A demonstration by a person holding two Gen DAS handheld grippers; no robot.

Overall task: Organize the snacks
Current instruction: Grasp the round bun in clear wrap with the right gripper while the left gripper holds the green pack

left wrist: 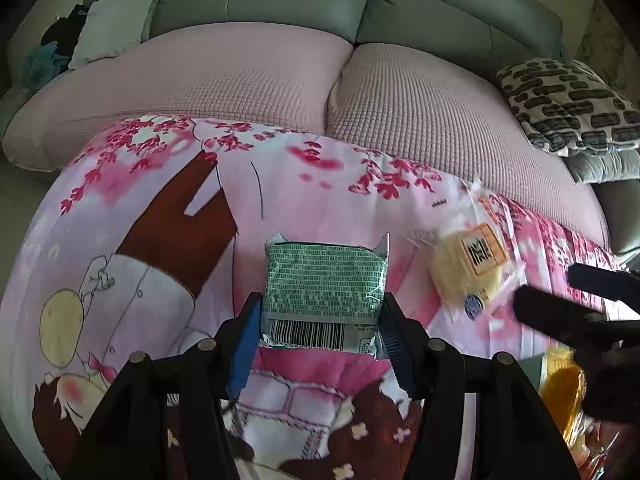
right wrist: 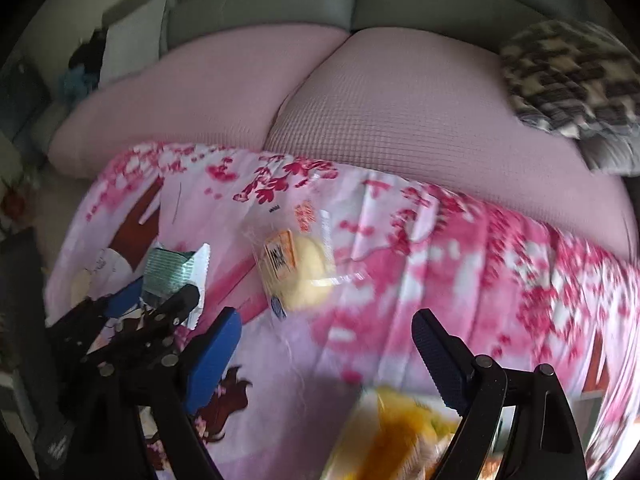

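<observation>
My left gripper (left wrist: 320, 312) is shut on a green snack packet (left wrist: 324, 284), held by its barcode end above the pink cartoon cloth (left wrist: 160, 208). The packet also shows in the right wrist view (right wrist: 172, 272), with the left gripper (right wrist: 156, 300) around it. A clear-wrapped yellow round cake (left wrist: 468, 272) lies on the cloth to the packet's right; it also shows in the right wrist view (right wrist: 300, 272). My right gripper (right wrist: 326, 336) is open and empty above the cloth, short of the cake. A yellow-orange snack bag (right wrist: 396, 436) lies under it near the bottom edge.
A pink-covered sofa seat (left wrist: 280, 80) with grey backrests runs behind the cloth. A black-and-white patterned cushion (left wrist: 568, 100) sits at the right, a white pillow (left wrist: 116, 28) at the far left. The right gripper's fingers (left wrist: 568, 312) reach in from the right.
</observation>
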